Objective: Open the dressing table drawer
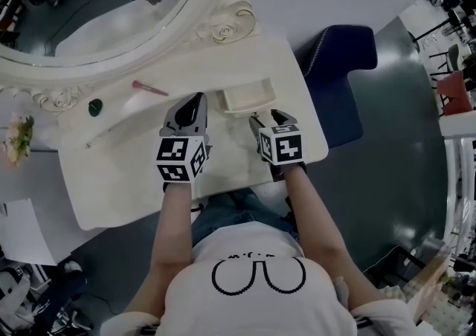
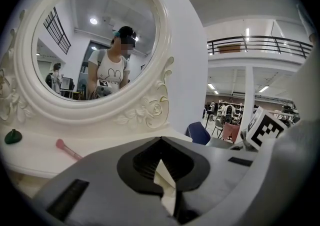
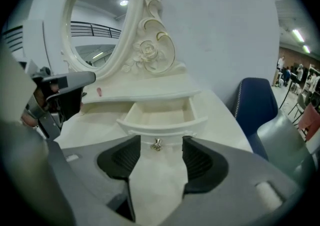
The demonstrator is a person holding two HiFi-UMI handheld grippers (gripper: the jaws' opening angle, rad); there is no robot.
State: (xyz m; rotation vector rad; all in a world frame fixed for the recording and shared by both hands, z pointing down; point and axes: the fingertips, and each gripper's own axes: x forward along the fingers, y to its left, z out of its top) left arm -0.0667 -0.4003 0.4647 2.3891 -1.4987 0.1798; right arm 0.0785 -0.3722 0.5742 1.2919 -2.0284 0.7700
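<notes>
The drawer (image 3: 162, 117) stands pulled out of the dressing table (image 3: 220, 120). Its small metal knob (image 3: 157, 144) hangs on the drawer's front, framed by the right gripper's (image 3: 160, 162) spread jaws, neither pad touching it. Behind the drawer rises the oval mirror (image 3: 97, 25). A blue chair (image 3: 257, 110) stands to the drawer's right, and the left gripper (image 3: 60, 95) is to its left.

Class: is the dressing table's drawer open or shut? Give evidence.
Open: the drawer is pulled out, its bare interior showing in the right gripper view.
</notes>
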